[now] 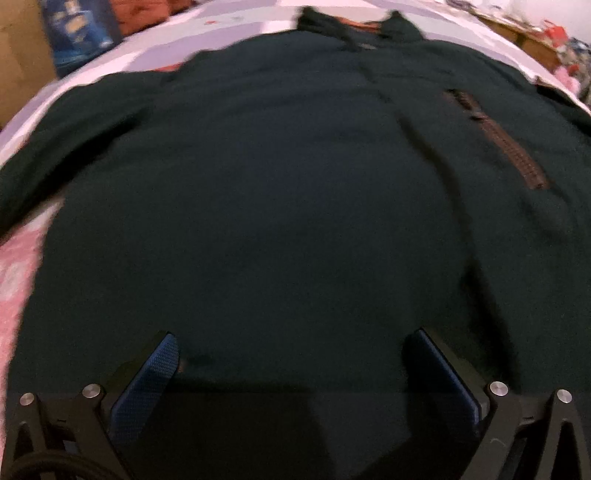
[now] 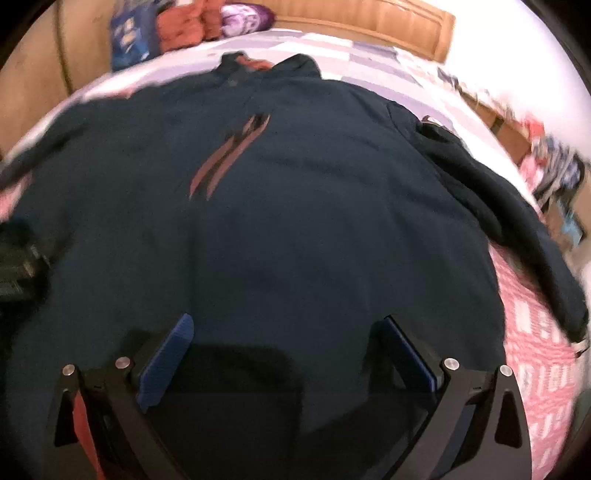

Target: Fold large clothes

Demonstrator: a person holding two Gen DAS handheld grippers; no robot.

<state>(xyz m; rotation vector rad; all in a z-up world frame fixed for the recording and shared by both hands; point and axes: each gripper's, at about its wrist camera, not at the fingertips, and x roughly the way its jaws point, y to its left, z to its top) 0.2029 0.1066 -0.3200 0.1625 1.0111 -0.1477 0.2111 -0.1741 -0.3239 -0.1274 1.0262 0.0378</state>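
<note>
A large dark green jacket [image 1: 258, 184] lies spread flat on a bed, collar at the far end. A brown zipped chest pocket [image 1: 498, 140] shows on its right half. In the right wrist view the same jacket [image 2: 314, 221] fills the frame, with the brown zipper [image 2: 229, 155] left of centre and one sleeve [image 2: 517, 229] lying along the right side. My left gripper [image 1: 291, 350] is open and empty over the jacket's near hem. My right gripper [image 2: 288, 332] is open and empty over the hem too. The frames are blurred.
The bed has a pink and white patterned cover [image 2: 535, 350] and a pale lilac checked sheet [image 2: 369, 62]. A wooden headboard [image 2: 388, 26] stands at the far end. Orange cloth and a purple pillow [image 2: 240, 18] lie at the far left. Clutter sits along the right side [image 1: 554, 44].
</note>
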